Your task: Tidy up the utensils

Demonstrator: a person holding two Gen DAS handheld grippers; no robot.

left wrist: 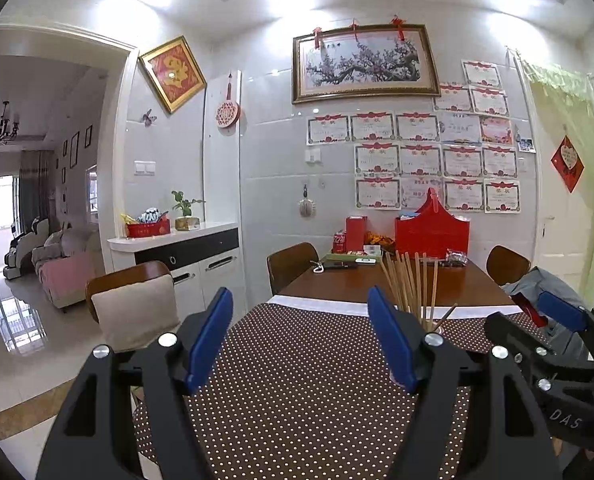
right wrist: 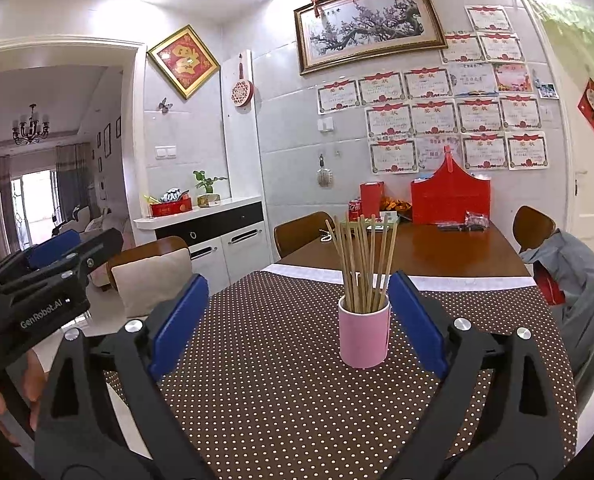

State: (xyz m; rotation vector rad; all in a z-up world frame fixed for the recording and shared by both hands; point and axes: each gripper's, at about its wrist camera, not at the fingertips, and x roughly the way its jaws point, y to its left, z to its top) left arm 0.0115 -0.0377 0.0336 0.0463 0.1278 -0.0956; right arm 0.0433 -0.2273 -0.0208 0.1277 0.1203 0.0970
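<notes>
Although nothing sits between our jaws at present, both tools are spread and empty: our left gripper (left wrist: 301, 336) hangs over bare cloth, and our right gripper (right wrist: 299, 322) frames the small pink cylindrical cup (right wrist: 363, 332) without touching it. That cup stands upright on the brown white-dotted tablecloth (right wrist: 277, 392), near its middle, holding a fanned bundle of thin pale wooden chopsticks (right wrist: 361, 256). We judge the sticks light, stiff and smooth, liable to roll or splay if pinched at their tips; a hold across the bundle just above the rim looks safest. The cup seems glazed and hard, so probably slippery and breakable, and top-heavy with its load; a squeeze around its lower body would suit it better. Under the cloth a white runner edge shows, then the polished brown wooden dining table (right wrist: 437, 252), carrying a red gift box (right wrist: 451, 200) and a red drink can (right wrist: 354, 209) at the far end. Wooden chairs surround it, and framed pictures and certificates cover the tiled wall.
</notes>
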